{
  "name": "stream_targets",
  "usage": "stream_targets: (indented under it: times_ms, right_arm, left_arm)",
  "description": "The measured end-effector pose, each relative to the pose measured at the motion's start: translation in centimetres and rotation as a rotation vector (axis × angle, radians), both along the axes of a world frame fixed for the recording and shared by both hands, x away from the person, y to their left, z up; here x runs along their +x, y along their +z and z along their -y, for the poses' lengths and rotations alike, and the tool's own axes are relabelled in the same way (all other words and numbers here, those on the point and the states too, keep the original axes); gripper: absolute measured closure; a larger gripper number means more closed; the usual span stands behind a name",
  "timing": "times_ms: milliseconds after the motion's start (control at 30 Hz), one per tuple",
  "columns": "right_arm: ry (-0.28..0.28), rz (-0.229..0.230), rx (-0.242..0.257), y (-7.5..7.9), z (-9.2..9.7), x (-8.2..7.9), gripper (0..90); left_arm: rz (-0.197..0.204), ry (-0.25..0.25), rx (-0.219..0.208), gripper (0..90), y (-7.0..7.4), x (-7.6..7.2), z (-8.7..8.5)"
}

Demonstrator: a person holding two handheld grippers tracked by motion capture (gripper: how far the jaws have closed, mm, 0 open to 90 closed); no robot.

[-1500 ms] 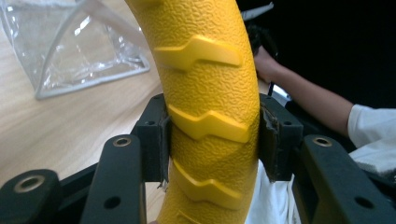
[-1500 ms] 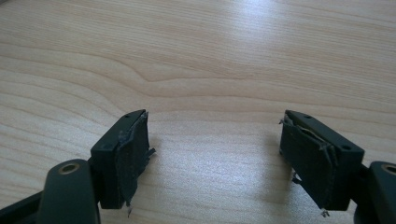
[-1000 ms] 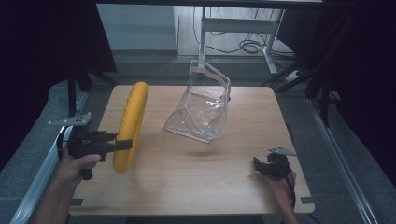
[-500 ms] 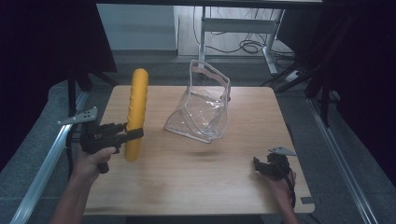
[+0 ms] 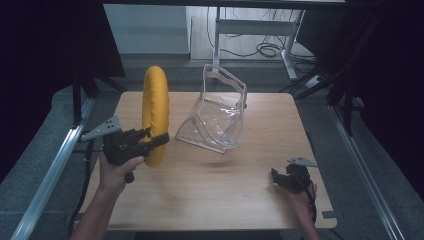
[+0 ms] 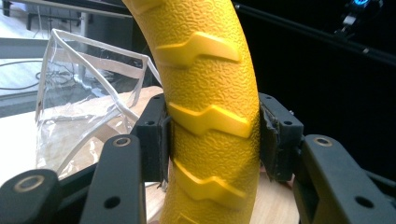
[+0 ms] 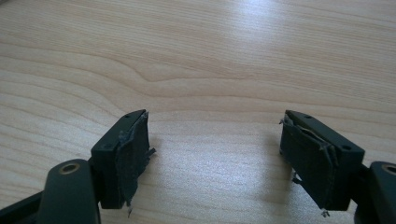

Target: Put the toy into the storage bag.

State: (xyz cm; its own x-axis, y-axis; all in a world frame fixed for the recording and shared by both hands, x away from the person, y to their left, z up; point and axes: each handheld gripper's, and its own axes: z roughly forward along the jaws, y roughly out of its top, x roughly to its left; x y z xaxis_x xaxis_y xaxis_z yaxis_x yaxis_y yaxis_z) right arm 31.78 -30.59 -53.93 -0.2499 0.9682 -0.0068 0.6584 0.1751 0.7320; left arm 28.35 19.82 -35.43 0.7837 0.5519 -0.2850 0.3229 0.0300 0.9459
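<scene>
Left gripper [image 5: 156,141] lifts a yellow ring above the table; right gripper [image 5: 280,178] rests with nothing in it.

The left gripper is clenched on the lower part of the yellow ring [image 5: 154,112], and the ring stands upright over the left side of the wooden table [image 5: 210,195]. In the left gripper view both black pads press the ribbed yellow surface [image 6: 210,121]. A clear plastic bag [image 5: 217,117] stands just beside the ring, near the table centre. The right gripper sits near the table's right front corner, its jaws spread wide over bare wood [image 7: 210,70].
</scene>
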Motion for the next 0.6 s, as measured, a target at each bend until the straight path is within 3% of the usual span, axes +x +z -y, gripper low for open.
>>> stream_targets:
  times_ms: [300,600]
  right_arm:
    - [-0.001,0.0,0.001,0.0,0.0,0.0,24.3]
    - [-0.001,-0.001,0.001,0.0,0.0,0.0,24.3]
  left_arm:
    - [0.044,0.015,0.032,51.8,0.0,0.4,1.8]
    - [0.085,0.031,0.033,51.7,0.5,0.5,3.1]
